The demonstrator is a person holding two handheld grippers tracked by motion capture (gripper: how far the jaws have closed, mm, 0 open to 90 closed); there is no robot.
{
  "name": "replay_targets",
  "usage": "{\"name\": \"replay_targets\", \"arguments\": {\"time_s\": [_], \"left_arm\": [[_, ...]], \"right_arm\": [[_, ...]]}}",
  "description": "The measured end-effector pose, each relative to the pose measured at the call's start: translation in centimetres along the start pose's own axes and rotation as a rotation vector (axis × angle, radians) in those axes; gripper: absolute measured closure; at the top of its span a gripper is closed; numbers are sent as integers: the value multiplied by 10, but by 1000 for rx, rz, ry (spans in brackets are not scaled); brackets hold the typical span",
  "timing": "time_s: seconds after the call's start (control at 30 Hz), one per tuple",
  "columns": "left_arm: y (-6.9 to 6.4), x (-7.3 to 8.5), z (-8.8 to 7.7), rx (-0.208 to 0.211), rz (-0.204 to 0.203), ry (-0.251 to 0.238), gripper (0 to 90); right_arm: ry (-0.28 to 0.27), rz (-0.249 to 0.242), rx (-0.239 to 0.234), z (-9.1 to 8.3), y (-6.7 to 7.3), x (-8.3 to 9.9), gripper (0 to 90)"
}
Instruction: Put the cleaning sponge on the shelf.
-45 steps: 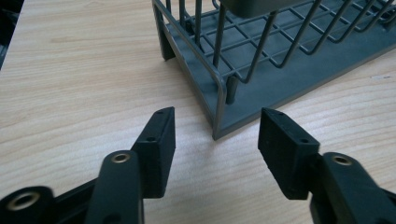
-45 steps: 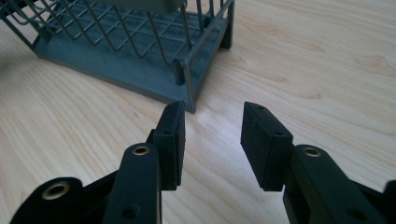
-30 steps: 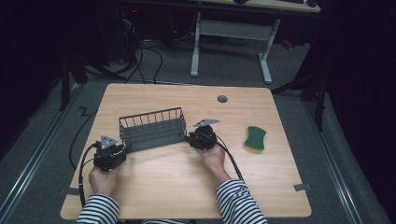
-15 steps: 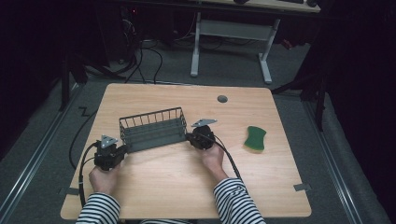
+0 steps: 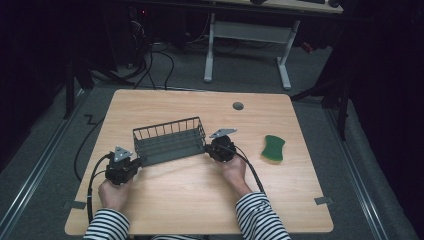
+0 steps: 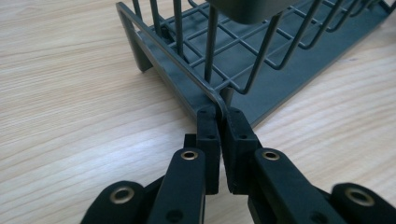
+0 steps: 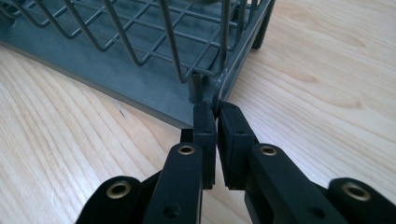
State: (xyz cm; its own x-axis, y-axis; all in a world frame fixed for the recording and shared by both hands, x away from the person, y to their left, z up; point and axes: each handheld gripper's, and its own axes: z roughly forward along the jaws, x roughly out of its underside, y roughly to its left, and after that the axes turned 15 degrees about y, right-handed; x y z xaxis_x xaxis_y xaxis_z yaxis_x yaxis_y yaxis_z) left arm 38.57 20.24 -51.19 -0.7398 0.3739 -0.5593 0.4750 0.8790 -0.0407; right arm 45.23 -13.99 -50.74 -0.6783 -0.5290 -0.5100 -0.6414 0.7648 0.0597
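The left claw (image 5: 134, 165) is clamped shut on the lower corner rail of the wire basket (image 5: 170, 141), its 2 jaws pinching the thin grey frame at the basket's left end; the left gripper view shows that corner wire (image 6: 219, 100) caught between the pads. The right claw (image 5: 209, 149) grips the basket's opposite end the same way, jaws closed on the corner rail (image 7: 216, 95) just beside a short leg. The jaws of both have just been closing, with the frame between them. The basket stands upright on the bench (image 5: 200, 200), slightly askew, spanning the gap between the 2 claws. To the right, well apart from the basket, lies a green sponge (image 5: 273, 148). Beyond the bench's far edge stand a white-legged desk (image 5: 247, 35) and loose cables on grey floor (image 5: 165, 65), in a dark room.
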Motion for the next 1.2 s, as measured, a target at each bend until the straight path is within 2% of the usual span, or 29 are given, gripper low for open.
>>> {"name": "replay_targets", "arguments": {"time_s": [0.13,0.23,0.53,0.6,0.73,0.83,0.97,1.1,1.2], "left_arm": [[-7,-1,2,15,8,-5,864],[-17,-4,4,36,36,-5,864],[-37,-9,8,80,77,-10,863],[-43,-10,9,84,98,-3,863],[-53,-14,11,98,128,1,863],[-60,-15,13,115,138,-4,863],[-72,-17,16,135,169,-7,862],[-77,-18,18,140,174,-13,861],[-80,-17,18,152,167,-21,858]], "right_arm": [[15,-14,13,-6,-4,5,865],[35,-27,40,-14,-7,15,865],[42,-19,53,-32,-18,36,865],[40,0,52,-36,-22,47,865],[38,20,57,-43,-27,57,865],[40,13,71,-47,-29,61,865],[40,39,66,-54,-37,74,865],[50,34,92,-58,-38,78,864],[55,39,80,-60,-42,80,864]]}}
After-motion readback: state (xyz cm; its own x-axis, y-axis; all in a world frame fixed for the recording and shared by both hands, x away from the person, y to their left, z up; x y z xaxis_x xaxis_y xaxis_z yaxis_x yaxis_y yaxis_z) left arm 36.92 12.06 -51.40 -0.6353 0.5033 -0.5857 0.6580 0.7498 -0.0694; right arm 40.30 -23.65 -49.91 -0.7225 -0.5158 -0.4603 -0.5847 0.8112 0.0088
